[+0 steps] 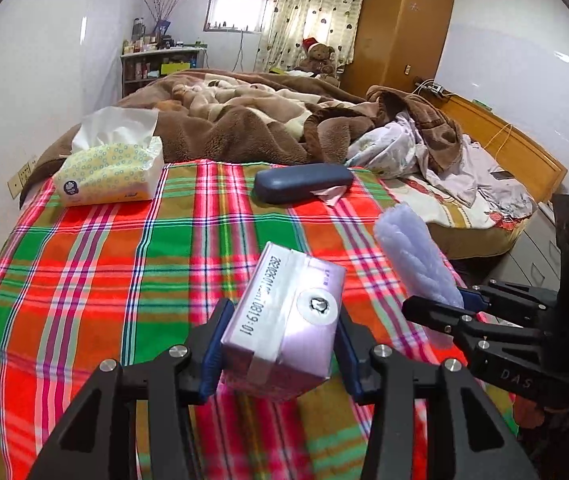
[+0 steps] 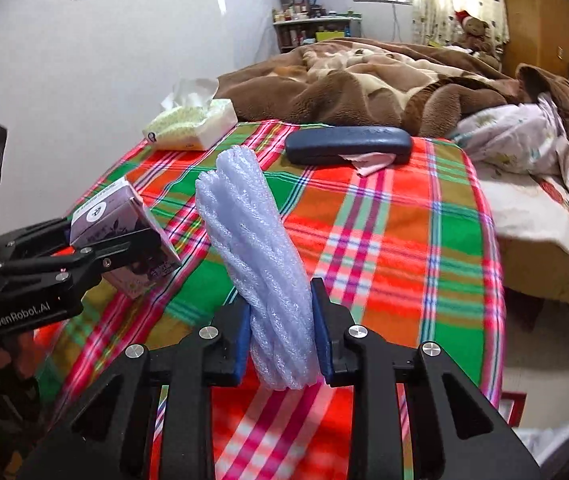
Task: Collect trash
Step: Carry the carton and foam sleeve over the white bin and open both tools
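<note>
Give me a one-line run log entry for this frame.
left gripper: shut on purple carton | right gripper: shut on foam roll | both above plaid cloth

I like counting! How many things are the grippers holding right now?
2. The left gripper holds a purple carton, and the right gripper holds a roll of foam wrap, both above the plaid cloth.
</note>
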A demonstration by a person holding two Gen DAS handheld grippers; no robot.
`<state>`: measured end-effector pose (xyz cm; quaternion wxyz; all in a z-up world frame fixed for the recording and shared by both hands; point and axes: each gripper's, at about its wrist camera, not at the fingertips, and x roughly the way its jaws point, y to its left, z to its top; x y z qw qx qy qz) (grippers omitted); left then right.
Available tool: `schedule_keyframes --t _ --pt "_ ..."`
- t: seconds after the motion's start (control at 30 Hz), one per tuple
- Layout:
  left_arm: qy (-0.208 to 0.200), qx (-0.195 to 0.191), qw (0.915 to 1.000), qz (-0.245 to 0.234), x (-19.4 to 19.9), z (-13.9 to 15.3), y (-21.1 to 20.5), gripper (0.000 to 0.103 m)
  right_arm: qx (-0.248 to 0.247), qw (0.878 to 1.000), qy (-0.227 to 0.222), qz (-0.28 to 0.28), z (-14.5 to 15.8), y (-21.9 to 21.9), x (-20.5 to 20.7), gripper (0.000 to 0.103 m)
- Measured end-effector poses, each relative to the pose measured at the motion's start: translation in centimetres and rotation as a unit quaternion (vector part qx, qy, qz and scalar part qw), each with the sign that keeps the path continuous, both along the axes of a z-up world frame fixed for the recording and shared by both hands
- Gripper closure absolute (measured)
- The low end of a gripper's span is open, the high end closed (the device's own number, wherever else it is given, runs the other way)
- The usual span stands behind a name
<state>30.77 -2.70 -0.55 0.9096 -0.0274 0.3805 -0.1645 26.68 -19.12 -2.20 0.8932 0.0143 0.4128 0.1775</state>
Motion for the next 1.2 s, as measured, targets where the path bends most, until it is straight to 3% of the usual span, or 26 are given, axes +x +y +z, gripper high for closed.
schedule_keyframes --t 0.4,0.7,1.0,1.2 --pt "-0.028 -0.009 0.9984 -0.047 -7.6 3.4 -4.9 0.055 0.034 0.997 -0.029 -0.067 3.2 -4.8 -7.1 0.075" --pt "-0.046 -0.011 0.9934 -0.105 -12.3 5.2 -10.9 0.055 0.026 0.989 -0.042 -0.142 3.8 -9.9 -12.1 0.075" --pt "-0.045 -0.008 0.9836 -0.174 -15.8 4.9 -18.4 0.055 0.007 0.975 -0.047 -0.219 3.5 -14.9 -16.1 0.075" --pt "-0.022 -0.019 0.9748 -0.221 -17.1 3.7 -23.5 0.055 -0.016 0.961 -0.038 -0.272 2.8 -17.6 -18.0 0.075"
